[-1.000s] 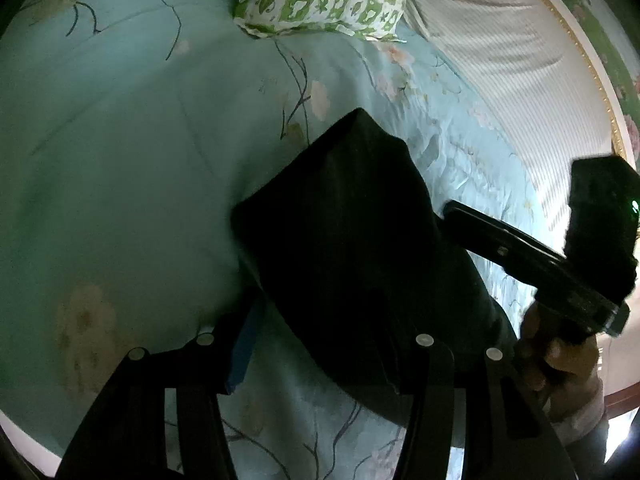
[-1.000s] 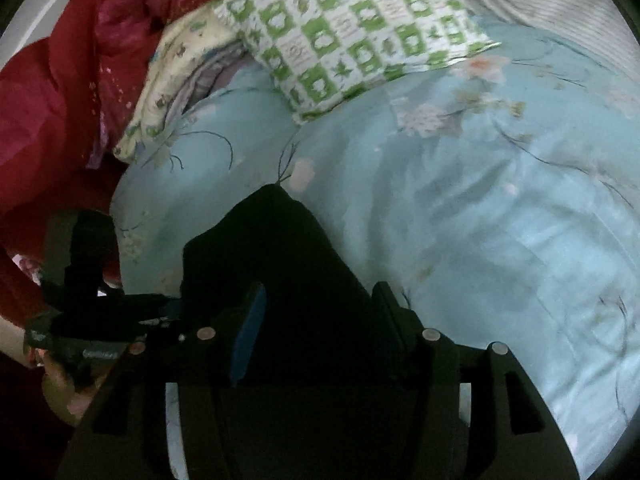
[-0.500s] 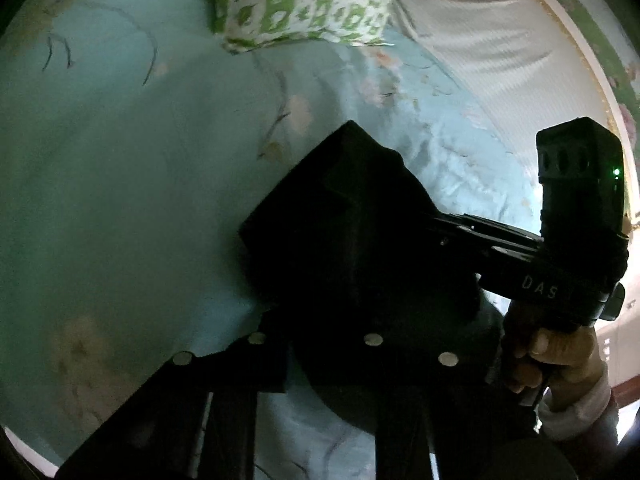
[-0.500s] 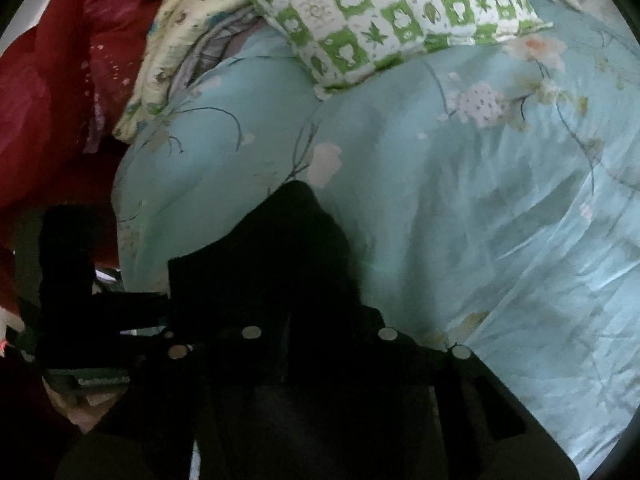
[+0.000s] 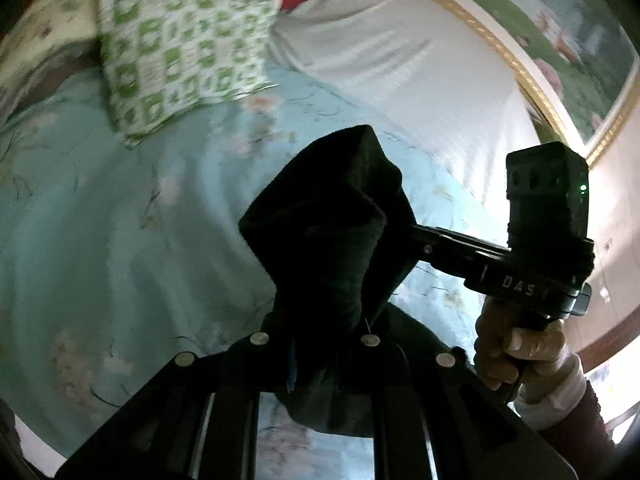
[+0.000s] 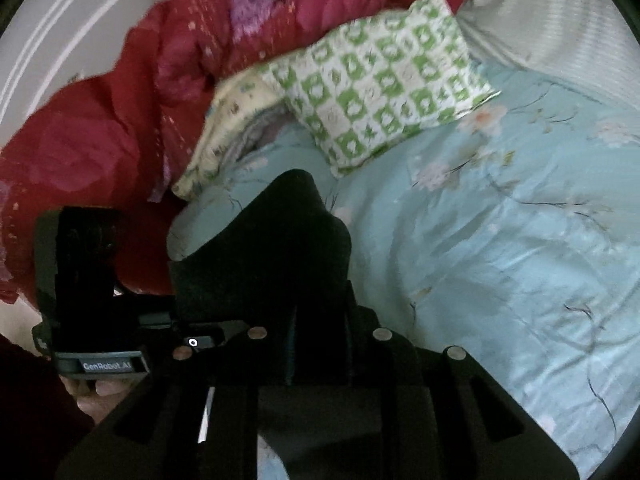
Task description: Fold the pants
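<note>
The black pants (image 5: pixel 336 220) hang bunched above the light blue floral bedcover (image 5: pixel 100 240). My left gripper (image 5: pixel 320 336) is shut on their near edge, and the cloth hides its fingertips. In the left wrist view my right gripper (image 5: pixel 418 236) reaches in from the right, held by a hand (image 5: pixel 516 348), and bites the same fold. In the right wrist view the pants (image 6: pixel 276 248) rise as a dark peak, and the right gripper (image 6: pixel 320 340) has its jaws closing with the cloth pinched between them. The left gripper's body (image 6: pixel 88 292) stands at the left.
A green-and-white checked pillow (image 5: pixel 180 52) (image 6: pixel 384 88) lies at the head of the bed. A red quilt (image 6: pixel 120 120) is heaped at the far left. A white striped sheet (image 5: pixel 400 60) lies to the right, below a gold-framed picture (image 5: pixel 560 40).
Both grippers went from open around the pants' edge to closed on it. They rose, and the flat cloth lifted off the bedcover into a bunched peak.
</note>
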A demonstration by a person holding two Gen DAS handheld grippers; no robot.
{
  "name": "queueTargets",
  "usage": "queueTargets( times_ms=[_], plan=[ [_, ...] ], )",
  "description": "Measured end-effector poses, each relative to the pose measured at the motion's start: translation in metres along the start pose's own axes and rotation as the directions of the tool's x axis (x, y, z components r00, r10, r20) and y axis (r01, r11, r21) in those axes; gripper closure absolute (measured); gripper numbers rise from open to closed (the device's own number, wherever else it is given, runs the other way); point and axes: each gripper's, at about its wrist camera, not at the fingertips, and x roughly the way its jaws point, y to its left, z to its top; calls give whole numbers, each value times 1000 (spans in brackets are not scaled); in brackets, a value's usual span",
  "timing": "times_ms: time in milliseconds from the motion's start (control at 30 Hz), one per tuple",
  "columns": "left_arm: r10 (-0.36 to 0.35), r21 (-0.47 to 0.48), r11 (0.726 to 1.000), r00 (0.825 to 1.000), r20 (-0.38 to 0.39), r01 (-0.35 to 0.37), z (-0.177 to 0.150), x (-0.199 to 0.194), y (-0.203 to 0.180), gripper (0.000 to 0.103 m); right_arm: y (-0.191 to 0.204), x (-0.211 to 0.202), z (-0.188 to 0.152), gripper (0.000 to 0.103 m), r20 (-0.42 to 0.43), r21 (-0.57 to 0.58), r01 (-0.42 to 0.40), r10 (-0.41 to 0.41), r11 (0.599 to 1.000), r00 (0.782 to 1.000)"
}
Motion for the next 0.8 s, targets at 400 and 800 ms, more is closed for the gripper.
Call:
queueTargets(
  times_ms=[400, 800],
  plan=[
    [-96, 163, 981, 994, -44, 102, -25, 3, -90, 92, -14, -90, -57, 84, 155, 94, 31, -46, 995, 987],
    [-142, 317, 933, 984, -111, 171, -54, 17, -168, 92, -37, -159, -119, 84, 288, 219, 50, -114, 974, 951]
  ],
)
